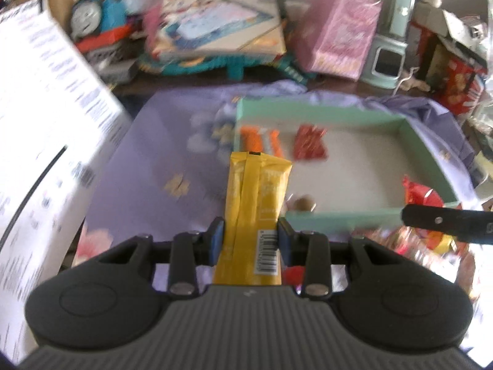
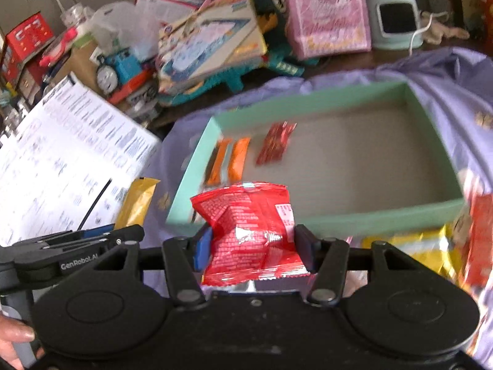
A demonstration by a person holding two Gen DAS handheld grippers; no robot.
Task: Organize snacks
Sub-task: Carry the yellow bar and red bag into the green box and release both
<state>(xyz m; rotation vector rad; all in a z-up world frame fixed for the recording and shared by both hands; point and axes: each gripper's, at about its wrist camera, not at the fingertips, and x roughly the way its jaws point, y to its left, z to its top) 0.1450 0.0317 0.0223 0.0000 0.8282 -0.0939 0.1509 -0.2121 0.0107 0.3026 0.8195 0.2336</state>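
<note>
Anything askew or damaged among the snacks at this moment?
The red packet in the right tongs is crumpled and pinched at its middle. The yellow bar in the left tongs looks intact.

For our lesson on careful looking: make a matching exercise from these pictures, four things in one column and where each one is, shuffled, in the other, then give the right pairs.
Things
1. yellow packet
2. red packet
3. orange bars
4. toy train

Places
A. lying inside the green tray
B. among the clutter behind the tray
C. clamped in the left gripper
D. clamped in the right gripper

Pairs: 1-C, 2-D, 3-A, 4-B
</note>
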